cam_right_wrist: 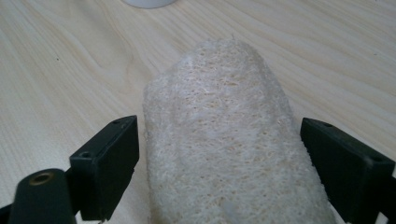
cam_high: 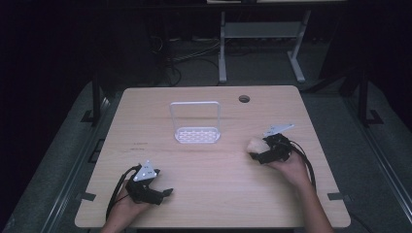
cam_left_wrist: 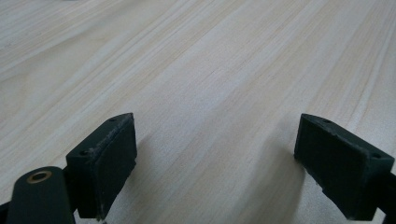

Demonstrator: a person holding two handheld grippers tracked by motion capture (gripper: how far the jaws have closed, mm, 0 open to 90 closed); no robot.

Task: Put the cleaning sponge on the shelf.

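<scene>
Pale fibrous sponge (cam_right_wrist: 224, 140) lies on the table (cam_high: 204, 160) at the right, between the right claw's (cam_right_wrist: 219, 163) wide jaws, seemingly unpressed. White rack (cam_high: 196, 124) stands far left, nothing between.

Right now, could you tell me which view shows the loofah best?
The right gripper view: the loofah lies close up between the jaws, its fibrous weave plain. The high view shows it as a small pale lump at the right gripper. The left gripper view looks at the table.
</scene>
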